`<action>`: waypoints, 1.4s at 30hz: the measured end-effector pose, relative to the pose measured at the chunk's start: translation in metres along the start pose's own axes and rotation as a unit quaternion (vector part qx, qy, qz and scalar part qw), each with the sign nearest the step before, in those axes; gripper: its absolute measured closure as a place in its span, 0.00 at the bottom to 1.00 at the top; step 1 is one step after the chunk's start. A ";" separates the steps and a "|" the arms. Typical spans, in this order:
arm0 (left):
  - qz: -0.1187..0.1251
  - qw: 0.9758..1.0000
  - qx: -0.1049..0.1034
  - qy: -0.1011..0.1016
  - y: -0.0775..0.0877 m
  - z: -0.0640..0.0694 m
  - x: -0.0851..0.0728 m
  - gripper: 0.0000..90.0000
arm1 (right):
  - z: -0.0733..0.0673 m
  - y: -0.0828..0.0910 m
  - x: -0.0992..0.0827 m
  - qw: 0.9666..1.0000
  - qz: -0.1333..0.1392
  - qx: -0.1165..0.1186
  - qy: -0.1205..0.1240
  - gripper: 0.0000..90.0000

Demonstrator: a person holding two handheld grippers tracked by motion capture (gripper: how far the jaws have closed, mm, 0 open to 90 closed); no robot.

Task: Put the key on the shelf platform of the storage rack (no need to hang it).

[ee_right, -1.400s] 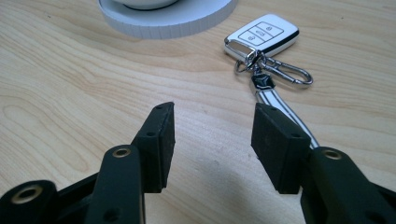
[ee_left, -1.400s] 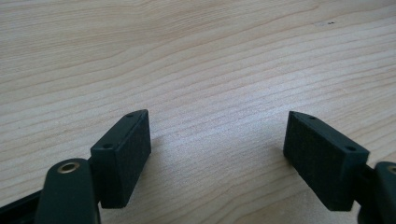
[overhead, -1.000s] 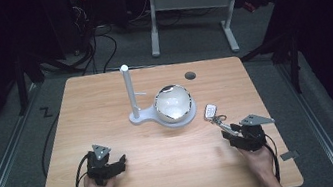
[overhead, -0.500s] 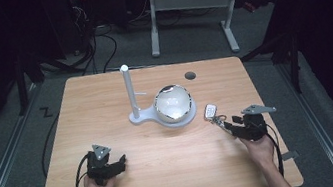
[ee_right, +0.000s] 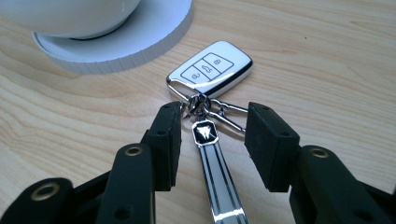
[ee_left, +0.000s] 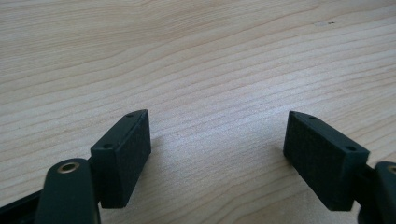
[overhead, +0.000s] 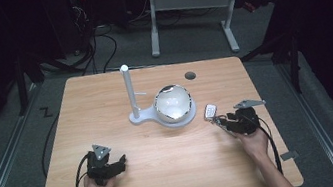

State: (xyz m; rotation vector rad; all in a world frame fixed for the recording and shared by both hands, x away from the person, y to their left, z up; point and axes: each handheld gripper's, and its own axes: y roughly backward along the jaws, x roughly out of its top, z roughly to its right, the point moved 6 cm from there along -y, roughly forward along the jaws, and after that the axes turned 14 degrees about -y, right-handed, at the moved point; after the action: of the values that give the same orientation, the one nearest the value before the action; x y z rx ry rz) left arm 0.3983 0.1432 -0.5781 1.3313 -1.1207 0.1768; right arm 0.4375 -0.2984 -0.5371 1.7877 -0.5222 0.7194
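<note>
A white car key fob lies flat on the wooden table beside the white stand's round base. A chrome ring with a clasp and a chrome strap tag trail from it. My right gripper straddles the ring and the tag; its jaws have just been closing, and the pads are still apart from the metal. In the high view the fob sits just ahead of the right gripper. My left gripper rests open over bare wood, at the front left.
A white stand with an upright post and a short peg carries a shiny white bowl at the table's middle. A dark round cable hole lies behind it. A desk frame and cables are on the floor beyond.
My right gripper has moved forward toward the key fob, up to its ring. The left gripper has kept still.
</note>
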 end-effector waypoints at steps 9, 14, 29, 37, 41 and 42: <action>0.000 1.000 0.000 0.000 0.000 0.000 0.000 0.26 | 0.001 -0.017 -0.004 1.000 -0.021 -0.006 0.007 0.66; 0.000 1.000 0.000 0.000 0.000 0.000 0.000 0.26 | 0.002 -0.021 -0.005 1.000 -0.022 -0.006 0.007 0.71; 0.000 1.000 0.000 0.000 0.000 0.000 0.000 0.26 | -0.001 -0.032 -0.010 0.999 -0.037 -0.015 0.017 0.77; 0.000 1.000 0.000 0.000 0.000 0.000 0.000 0.26 | -0.001 -0.032 -0.010 0.999 -0.036 -0.018 0.022 0.82; 0.000 1.000 0.000 0.000 0.000 0.000 0.000 0.26 | -0.002 -0.031 -0.011 0.999 -0.036 -0.022 0.029 0.83; 0.000 1.000 0.000 0.000 0.000 0.000 0.000 0.26 | -0.002 -0.031 -0.011 0.999 -0.036 -0.022 0.029 0.83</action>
State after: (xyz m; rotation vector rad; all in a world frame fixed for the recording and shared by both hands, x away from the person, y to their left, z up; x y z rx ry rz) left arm 0.3984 0.1432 -0.5781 1.3312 -1.1208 0.1781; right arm 0.4500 -0.2868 -0.5658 1.7309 -0.4295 0.7029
